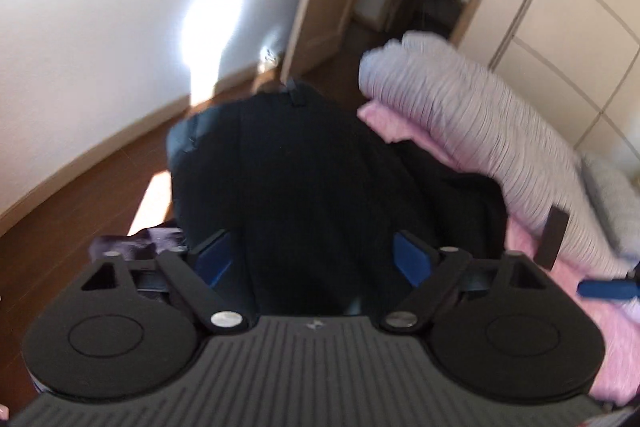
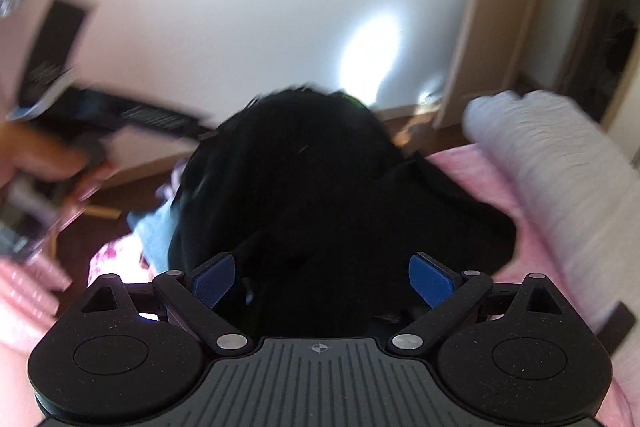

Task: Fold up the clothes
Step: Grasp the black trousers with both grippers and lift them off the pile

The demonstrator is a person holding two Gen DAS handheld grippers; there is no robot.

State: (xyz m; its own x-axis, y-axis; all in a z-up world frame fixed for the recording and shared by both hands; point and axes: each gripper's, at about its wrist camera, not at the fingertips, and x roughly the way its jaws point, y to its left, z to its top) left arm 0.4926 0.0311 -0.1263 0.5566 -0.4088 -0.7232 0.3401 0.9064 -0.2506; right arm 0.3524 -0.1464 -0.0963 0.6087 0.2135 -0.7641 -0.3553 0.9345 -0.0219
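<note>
A black garment [image 1: 304,163] lies heaped on the pink bed sheet [image 1: 568,267], spilling towards the bed's edge. My left gripper [image 1: 312,251] stands over its near end, blue pads [image 1: 212,259] wide apart with black cloth bulging between them. I see no clear pinch. The right wrist view shows the same black garment [image 2: 320,187]. My right gripper [image 2: 322,271] is over it in the same way, its blue pads [image 2: 432,279] spread with cloth between. A blue pad of the right gripper [image 1: 604,289] shows at the far right. Both views are motion-blurred.
A rolled lilac ribbed blanket [image 1: 460,115] lies along the bed to the right of the garment. Light blue cloth [image 2: 152,227] and floral cloth [image 2: 112,259] lie at the left of the heap. A hand [image 2: 44,155] holds the blurred left tool. Wooden floor [image 1: 80,195], white wall and door beyond.
</note>
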